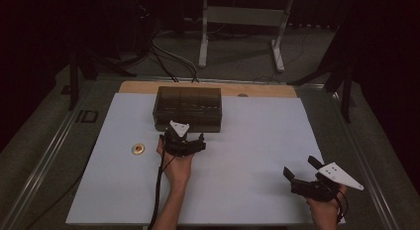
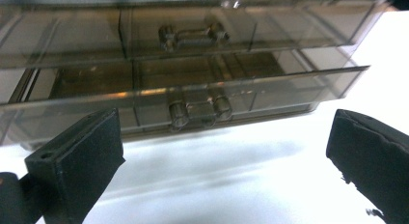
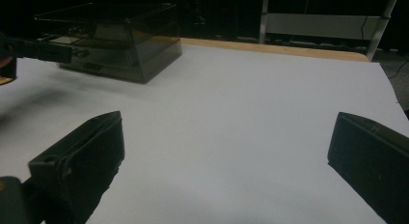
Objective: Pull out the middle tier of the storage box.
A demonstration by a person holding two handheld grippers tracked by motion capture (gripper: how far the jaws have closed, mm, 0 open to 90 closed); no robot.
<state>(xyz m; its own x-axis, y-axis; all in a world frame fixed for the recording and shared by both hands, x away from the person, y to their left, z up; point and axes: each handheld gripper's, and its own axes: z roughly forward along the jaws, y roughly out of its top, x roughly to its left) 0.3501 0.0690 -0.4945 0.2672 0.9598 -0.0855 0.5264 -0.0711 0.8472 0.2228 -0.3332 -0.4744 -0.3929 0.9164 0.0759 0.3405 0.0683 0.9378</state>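
Dim, dark-edged room, white mat the sole bright patch; soft blur and faint glare on the smoky drawers.

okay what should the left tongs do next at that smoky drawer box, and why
Probably ease the left tongs away from the lower drawer. It stands pulled out slightly, the tongs are open with nothing between them, and its handle is free.

Black two-jaw left tool, right tool, grey three-cornered plates, trailing black cable

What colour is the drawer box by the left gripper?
Smoky, see-through brown drawer box; the left gripper view shows it best.
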